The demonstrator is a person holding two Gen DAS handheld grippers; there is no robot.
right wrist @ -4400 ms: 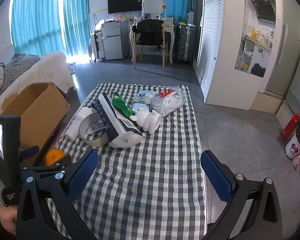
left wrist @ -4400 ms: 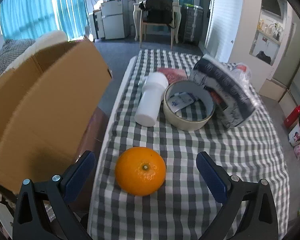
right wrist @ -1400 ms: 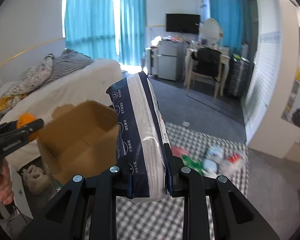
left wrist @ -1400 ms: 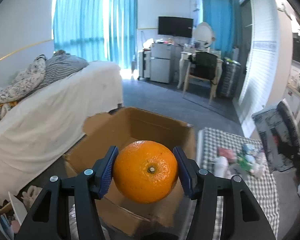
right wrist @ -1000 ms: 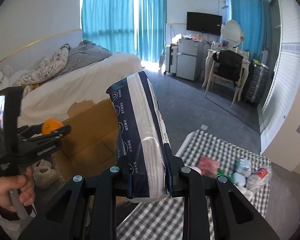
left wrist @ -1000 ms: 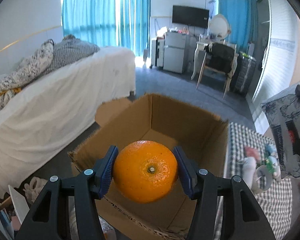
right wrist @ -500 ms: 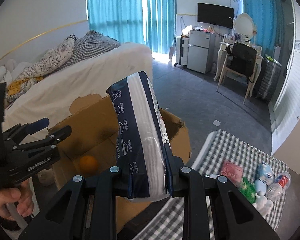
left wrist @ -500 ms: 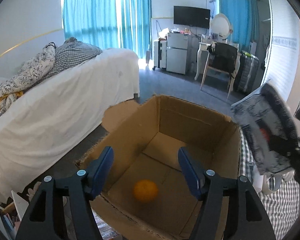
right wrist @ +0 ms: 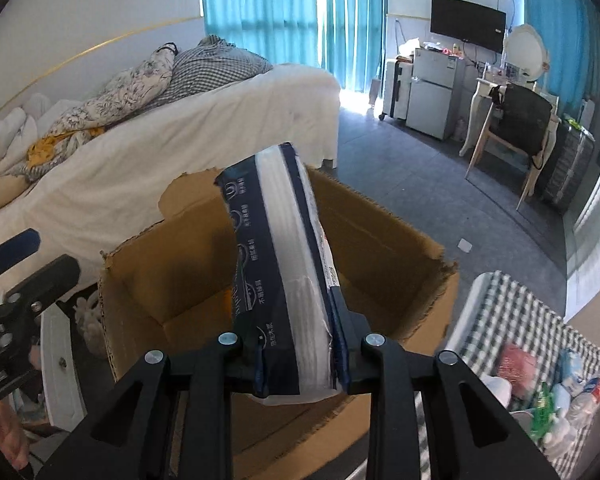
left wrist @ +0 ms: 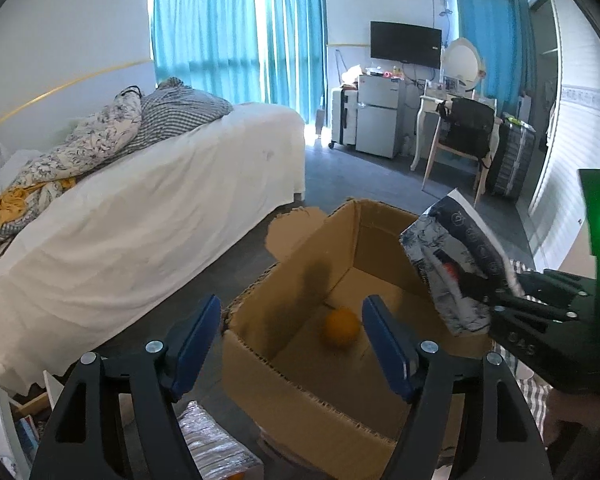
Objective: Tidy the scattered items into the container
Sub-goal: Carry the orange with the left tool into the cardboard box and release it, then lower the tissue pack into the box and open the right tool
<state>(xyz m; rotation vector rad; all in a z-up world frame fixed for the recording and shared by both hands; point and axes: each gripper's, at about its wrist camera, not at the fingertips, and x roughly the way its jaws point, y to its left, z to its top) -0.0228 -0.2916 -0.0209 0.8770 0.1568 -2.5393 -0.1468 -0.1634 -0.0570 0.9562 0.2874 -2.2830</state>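
Observation:
An open cardboard box (left wrist: 340,408) stands on the floor beside the bed. An orange (left wrist: 341,327) lies on its bottom. My left gripper (left wrist: 292,344) is open and empty, held above the box's near left corner. My right gripper (right wrist: 298,354) is shut on a navy and white tissue pack (right wrist: 284,276) and holds it over the box (right wrist: 384,236). The pack also shows in the left wrist view (left wrist: 456,268), above the box's right side. The left gripper shows at the left edge of the right wrist view (right wrist: 24,260).
A bed (left wrist: 140,216) with a white sheet stands left of the box. A checked table (right wrist: 512,320) with several small items (right wrist: 556,392) is to the right. A chair (left wrist: 464,136), a desk and a small fridge (left wrist: 380,124) stand at the back.
My left gripper has opened and dropped the orange into the box, where it rolled a little. My right gripper has carried the tissue pack over the box.

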